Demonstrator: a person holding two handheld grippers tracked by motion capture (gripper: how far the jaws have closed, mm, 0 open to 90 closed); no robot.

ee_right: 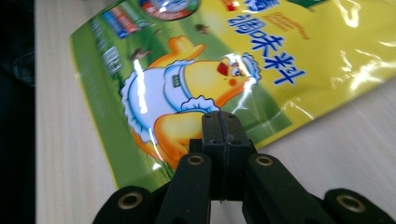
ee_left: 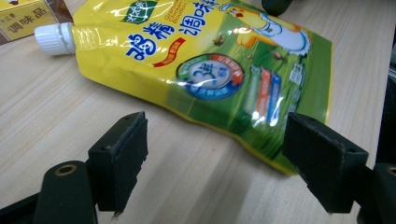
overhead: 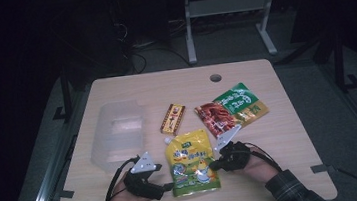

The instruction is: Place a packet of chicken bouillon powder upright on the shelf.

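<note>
A yellow spout pouch [overhead: 191, 162] with a cartoon chick lies flat on the wooden table [overhead: 281, 140], its white cap [overhead: 168, 140] pointing away from me. My left gripper [overhead: 168, 186] is at the pouch's near left corner. In the left gripper view its jaws stand wide open [ee_left: 215, 135] just short of the pouch [ee_left: 196, 56], with bare table between them. My right gripper [overhead: 213, 165] sits at the pouch's right edge. In the right gripper view its jaws are pressed together [ee_right: 219, 116], tips over the edge of the pouch [ee_right: 261, 56], with nothing seen between them.
A clear plastic box [overhead: 119, 132] stands at the table's left. A small brown and yellow packet [overhead: 173, 118] lies mid-table, and a red and green packet [overhead: 231, 107] to its right. A cable hole [overhead: 215, 78] is near the far edge.
</note>
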